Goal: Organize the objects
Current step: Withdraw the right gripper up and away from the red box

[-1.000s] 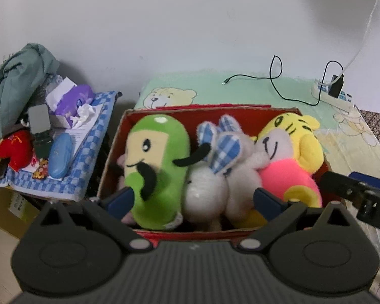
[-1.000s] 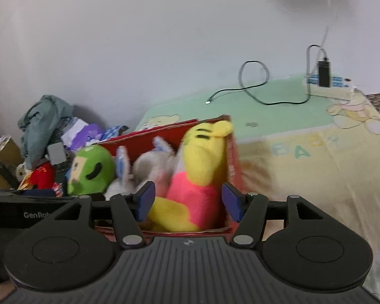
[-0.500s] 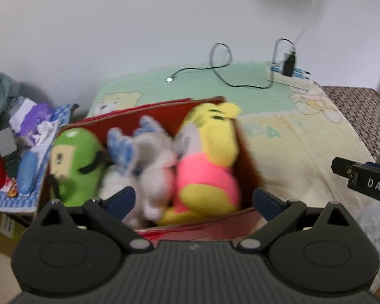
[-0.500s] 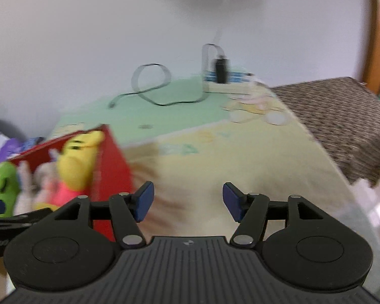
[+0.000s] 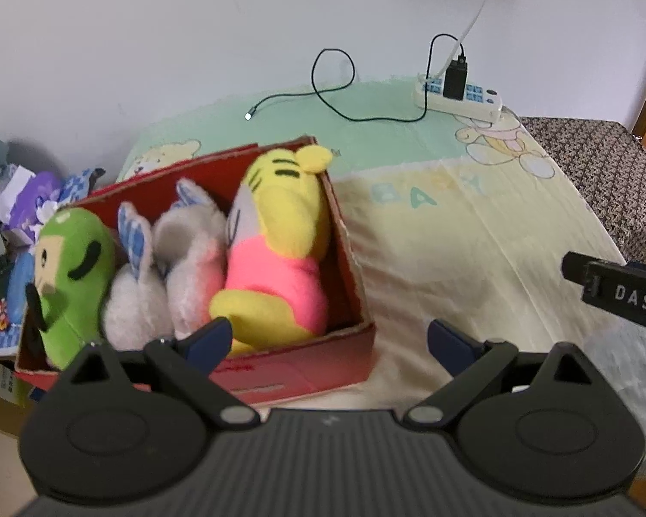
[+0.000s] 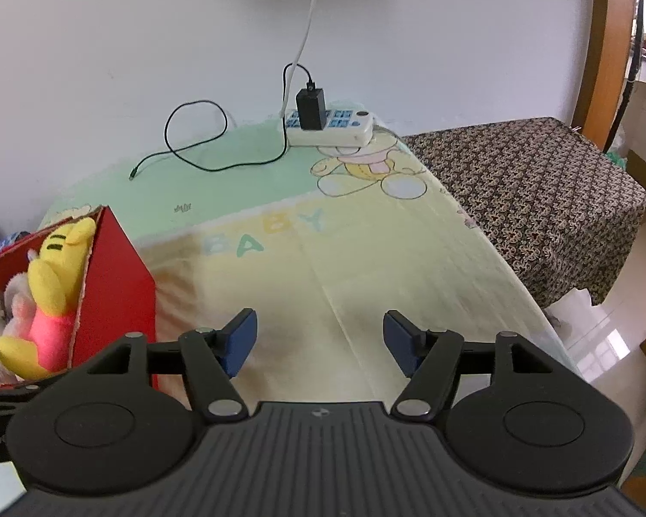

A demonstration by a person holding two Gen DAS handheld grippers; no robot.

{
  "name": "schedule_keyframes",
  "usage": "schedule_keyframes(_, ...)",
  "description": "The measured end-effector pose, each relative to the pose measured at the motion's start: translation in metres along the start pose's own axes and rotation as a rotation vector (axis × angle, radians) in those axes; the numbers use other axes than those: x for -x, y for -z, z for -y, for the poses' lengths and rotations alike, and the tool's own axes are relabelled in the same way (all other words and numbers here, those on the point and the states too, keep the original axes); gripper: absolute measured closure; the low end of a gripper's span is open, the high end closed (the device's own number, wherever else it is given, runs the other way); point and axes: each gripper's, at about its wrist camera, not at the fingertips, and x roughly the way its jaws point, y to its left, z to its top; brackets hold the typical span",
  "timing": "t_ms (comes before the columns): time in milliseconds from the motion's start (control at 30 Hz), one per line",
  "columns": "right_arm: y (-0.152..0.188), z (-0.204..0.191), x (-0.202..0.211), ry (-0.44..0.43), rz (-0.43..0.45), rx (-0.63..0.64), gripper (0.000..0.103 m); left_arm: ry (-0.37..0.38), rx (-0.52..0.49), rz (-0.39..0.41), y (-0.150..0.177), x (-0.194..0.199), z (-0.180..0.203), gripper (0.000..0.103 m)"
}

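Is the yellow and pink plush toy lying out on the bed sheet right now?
No, the yellow and pink plush toy sits inside the red box, packed beside the grey plush and the green plush.

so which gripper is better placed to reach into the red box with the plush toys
Left. The open left gripper looks straight over the red box and plush toys; the right gripper faces bare bedsheet, box at its edge.
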Motion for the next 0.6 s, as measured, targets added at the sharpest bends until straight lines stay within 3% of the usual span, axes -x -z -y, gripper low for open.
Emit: schedule_keyframes(600, 0.004, -0.026, -0.014, -0.155, -0.044, 0.133, 0.028, -0.096, 0.173, -0.07, 0.02, -0.002, -0.028, 0.003)
